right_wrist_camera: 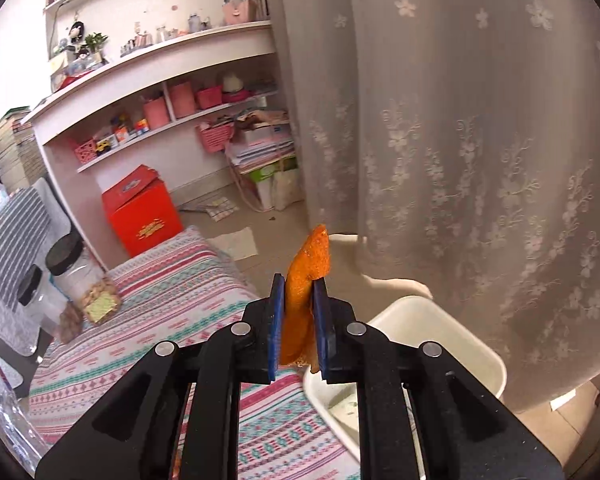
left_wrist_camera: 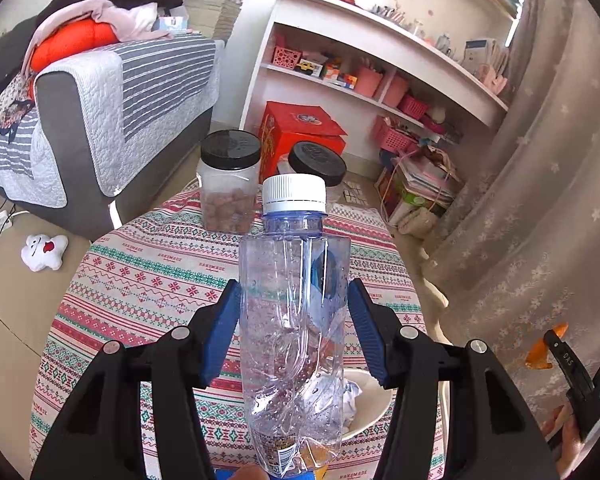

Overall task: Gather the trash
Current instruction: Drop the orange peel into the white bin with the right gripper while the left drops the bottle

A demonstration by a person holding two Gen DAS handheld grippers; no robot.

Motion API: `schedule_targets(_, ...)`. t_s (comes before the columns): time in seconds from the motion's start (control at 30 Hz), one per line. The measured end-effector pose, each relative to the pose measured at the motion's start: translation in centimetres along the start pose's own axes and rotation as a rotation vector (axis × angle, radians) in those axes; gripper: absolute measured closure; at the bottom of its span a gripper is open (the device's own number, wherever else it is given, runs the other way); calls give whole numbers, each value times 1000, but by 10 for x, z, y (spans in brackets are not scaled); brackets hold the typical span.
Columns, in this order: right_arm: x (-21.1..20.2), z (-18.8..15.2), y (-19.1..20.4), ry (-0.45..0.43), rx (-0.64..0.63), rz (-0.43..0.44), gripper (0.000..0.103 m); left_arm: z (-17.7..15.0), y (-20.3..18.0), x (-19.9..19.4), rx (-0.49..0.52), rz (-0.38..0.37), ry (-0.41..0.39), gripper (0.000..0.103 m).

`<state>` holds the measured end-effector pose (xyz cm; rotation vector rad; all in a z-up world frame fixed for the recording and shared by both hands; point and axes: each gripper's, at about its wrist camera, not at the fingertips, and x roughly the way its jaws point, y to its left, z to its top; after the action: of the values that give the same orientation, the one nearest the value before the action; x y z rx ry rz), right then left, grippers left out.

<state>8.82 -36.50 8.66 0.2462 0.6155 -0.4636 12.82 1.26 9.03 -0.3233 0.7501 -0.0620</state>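
Observation:
My left gripper (left_wrist_camera: pixel 294 312) is shut on a crumpled clear plastic bottle (left_wrist_camera: pixel 294 320) with a white cap, held above the patterned tablecloth (left_wrist_camera: pixel 140 280). My right gripper (right_wrist_camera: pixel 298 304) is shut on a piece of orange peel (right_wrist_camera: pixel 304 280), held above the edge of a white tray (right_wrist_camera: pixel 440 328). The peel and the right gripper also show at the right edge of the left wrist view (left_wrist_camera: pixel 544 350). In the left wrist view the white tray (left_wrist_camera: pixel 374 404) holds a crumpled white wad (left_wrist_camera: pixel 352 398), partly hidden by the bottle.
Two clear jars with black lids (left_wrist_camera: pixel 230 184) stand at the table's far side. A red box (left_wrist_camera: pixel 300 132) sits on the floor by white shelves (left_wrist_camera: pixel 380 60). A sofa (left_wrist_camera: pixel 100 120) is at left, a curtain (right_wrist_camera: pixel 460 140) at right.

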Motion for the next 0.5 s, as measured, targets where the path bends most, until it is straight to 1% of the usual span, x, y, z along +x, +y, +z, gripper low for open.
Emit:
schedule_targets(0.1, 8, -1, -25, 17, -8, -92, 89, -8, -22, 2, 46, -5, 2, 48)
schedule_targets(0.2, 13, -3, -48, 51, 6, -142, 81, -18, -48, 6, 95, -24, 14, 48)
schedule_targets(0.27, 11, -1, -61, 63, 34, -135, 55, -26, -65, 8, 124, -42, 20, 48)
schedule_targets(0.3, 7, 0, -66, 56, 54, -128, 49, -29, -74, 10, 135, -55, 27, 48)
schedule_targets(0.37, -2, 4, -78, 21, 96, -130, 29, -35, -92, 15, 141, -98, 52, 48)
schedule_targets(0.4, -7, 6, -83, -4, 119, -135, 24, -39, -101, 18, 146, -122, 65, 48)
schedule_targets(0.43, -12, 8, -89, -36, 145, -144, 15, -44, -112, 21, 156, -141, 77, 48)
schedule_targets(0.47, -18, 9, -95, -70, 171, -155, 9, -50, -123, 24, 167, -157, 87, 48)
schedule_targets(0.5, -24, 10, -99, -98, 191, -166, 7, -56, -134, 27, 171, -172, 99, 48)
